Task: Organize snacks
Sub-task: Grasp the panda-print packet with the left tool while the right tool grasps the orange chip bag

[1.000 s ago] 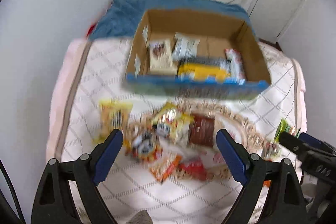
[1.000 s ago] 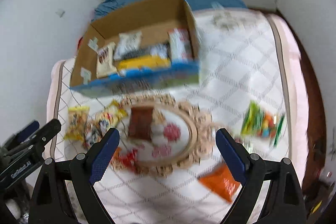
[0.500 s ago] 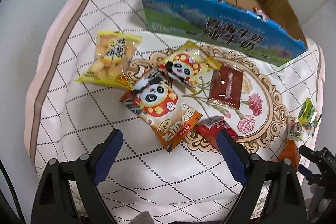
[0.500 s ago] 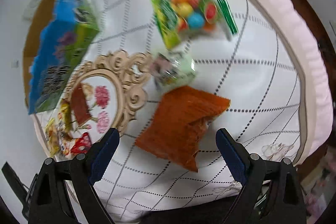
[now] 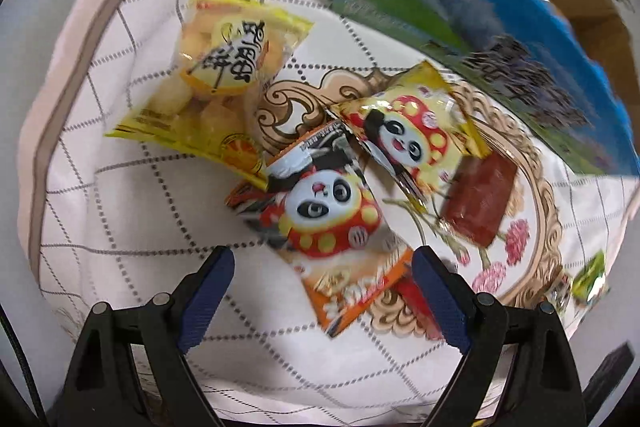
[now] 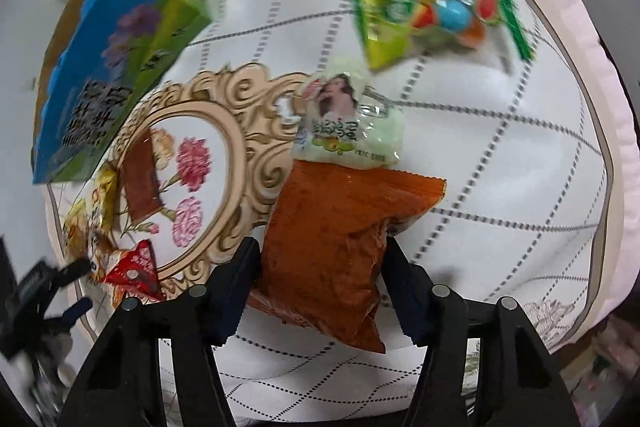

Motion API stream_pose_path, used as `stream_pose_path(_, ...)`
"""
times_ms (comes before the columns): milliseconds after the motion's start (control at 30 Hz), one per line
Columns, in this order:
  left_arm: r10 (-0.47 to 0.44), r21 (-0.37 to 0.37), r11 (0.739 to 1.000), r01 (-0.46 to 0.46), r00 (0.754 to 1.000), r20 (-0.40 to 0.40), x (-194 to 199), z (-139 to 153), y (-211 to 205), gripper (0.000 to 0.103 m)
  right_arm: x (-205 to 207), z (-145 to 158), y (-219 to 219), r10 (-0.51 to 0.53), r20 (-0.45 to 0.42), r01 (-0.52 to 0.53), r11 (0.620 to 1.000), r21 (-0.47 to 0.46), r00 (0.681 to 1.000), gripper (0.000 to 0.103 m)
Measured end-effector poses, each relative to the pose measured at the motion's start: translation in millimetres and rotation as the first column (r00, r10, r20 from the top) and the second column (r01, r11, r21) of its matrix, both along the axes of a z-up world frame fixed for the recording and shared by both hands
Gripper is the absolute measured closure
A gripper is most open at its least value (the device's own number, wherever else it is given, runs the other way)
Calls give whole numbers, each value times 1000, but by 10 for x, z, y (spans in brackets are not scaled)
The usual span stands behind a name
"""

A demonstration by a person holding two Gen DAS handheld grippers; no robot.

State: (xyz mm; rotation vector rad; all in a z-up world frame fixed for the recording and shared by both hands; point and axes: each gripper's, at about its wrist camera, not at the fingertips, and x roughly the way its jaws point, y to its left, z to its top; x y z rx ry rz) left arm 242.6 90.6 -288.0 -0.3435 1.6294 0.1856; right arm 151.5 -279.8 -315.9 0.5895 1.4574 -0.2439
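Right tool: the right tool has just been closing its jaws and now pinches the orange-red pouch, one pad on each flank, the film puckering at the right pad.
Left tool: the left tool is spread wide, pads clear of everything, with the lower corner of the orange panda packet between them.
Where the snacks lie: on the quilted bed cover. The pouch sits near the cover's near edge, just below the pale green packet, whose lower edge touches it. The fruit-candy bag lies well apart toward the far right edge. The cardboard box stands at the far edge.
Risk, right: the grip looks low on a slippery, air-filled pouch; lifted, it could squirt out or swing, and may drag the green packet along.
Risk, left: the panda packet overlaps the yellow panda packet and a red packet beside the right pad; closing here might catch two at once.
Pose: both tools point steeply down at the bed, the left almost straight down.
Other tool in view: the left tool shows blurred at the lower left of the right wrist view.
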Motion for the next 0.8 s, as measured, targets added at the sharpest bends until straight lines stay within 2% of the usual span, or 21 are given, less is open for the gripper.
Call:
stream_pose_path(167,20,71,997,-16,998,-55,169,-228,-63,12,100,-72,124,24,25,-25,1000,16,999,39)
stream_pose_path(233,4,113,994,6,996,-88,212,-341,-130,12,139,-100,160,30,29,-31,999,18,999,39)
stream_pose_path(333,-54,164,984,68,994,-92,216,-401,-229,12,177,-95,202,53,33,-54,998,31,998,39)
stream_pose_path(567,-190,198,960,197,980,-52,-165,-296,-283,12,163,-34,244,175,14,-176,983,59,984,40)
stream_pose_path(800,-234,202,950,237,972,-38,-233,-222,-296,12,301,-91,200,189,-34,-186,979,83,981,38)
